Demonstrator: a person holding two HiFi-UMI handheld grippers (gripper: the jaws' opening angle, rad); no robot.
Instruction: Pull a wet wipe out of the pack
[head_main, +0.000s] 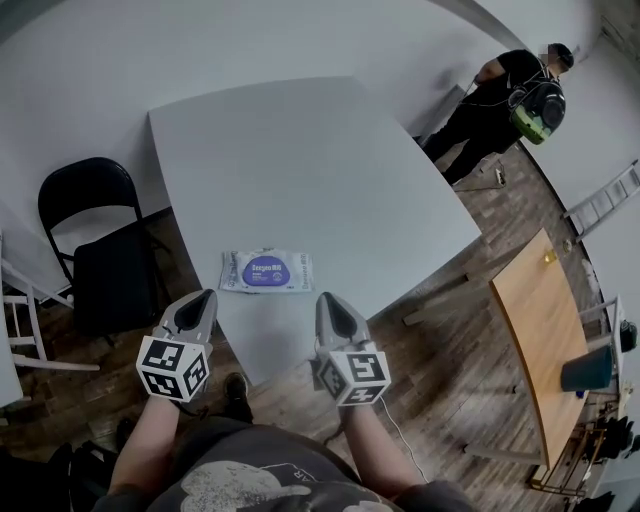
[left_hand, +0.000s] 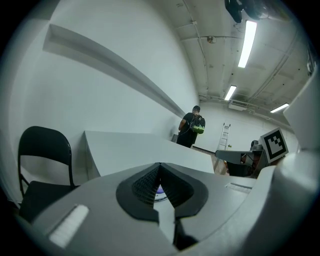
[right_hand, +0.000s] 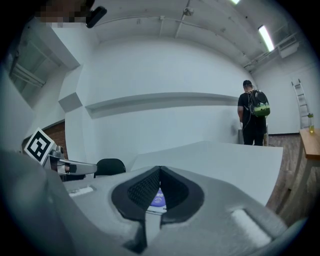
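A pack of wet wipes (head_main: 266, 271), white with a purple oval label, lies flat on a white table (head_main: 300, 170). It sits at the 6 o'clock end of the tabletop, close to the edge nearest the camera wearer. Two hand-held grippers are poised just short of that edge, one on either side of the pack, and neither touches it.

The left gripper (head_main: 206, 294) points up the frame with the pack at its 1 o'clock. Its jaws are pressed together with nothing between them. The right gripper (head_main: 322, 298) sits level with it and has the pack at its 11 o'clock. Its jaws are likewise closed and empty.

In the left gripper view, a sliver of the purple label (left_hand: 160, 190) shows through the notch behind the meeting jaw tips (left_hand: 160, 166). The right gripper view shows the same label (right_hand: 159, 199) framed below its closed tips (right_hand: 160, 169), dead ahead at 12 o'clock.

A black folding chair (head_main: 110, 270) stands at the table's 9 o'clock. A person (head_main: 500, 95) in dark clothes with a green-trimmed backpack stands well apart at 2 o'clock, facing the wall. A wooden table (head_main: 540, 330) and a ladder (head_main: 605, 200) occupy the 3 o'clock side over a brown plank floor (head_main: 440, 370).
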